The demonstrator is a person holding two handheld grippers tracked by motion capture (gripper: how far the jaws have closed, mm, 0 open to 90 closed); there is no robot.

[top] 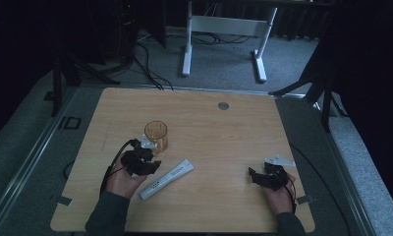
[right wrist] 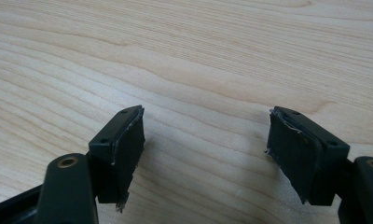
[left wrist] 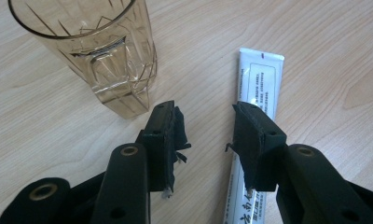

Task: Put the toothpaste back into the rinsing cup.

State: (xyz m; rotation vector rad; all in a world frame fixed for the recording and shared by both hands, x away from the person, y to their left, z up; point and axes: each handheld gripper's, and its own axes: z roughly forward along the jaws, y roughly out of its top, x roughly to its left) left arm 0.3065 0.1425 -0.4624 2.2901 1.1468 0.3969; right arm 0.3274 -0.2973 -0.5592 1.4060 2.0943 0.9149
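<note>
Left gripper (top: 153, 166) in lower left of the frame, fingers (left wrist: 165, 135) parted, right gripper (top: 254, 176) at lower right, fingers (right wrist: 121, 149) spread wide, both empty, forearms entering from bottom edge

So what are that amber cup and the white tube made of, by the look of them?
Cup: clear amber glass or hard plastic, glossy, with cut facets; the wood grain shows through. Which of the two, I cannot tell. Tube: seemingly soft white plastic, slightly shiny, with printed text and a flat crimped end.
</note>
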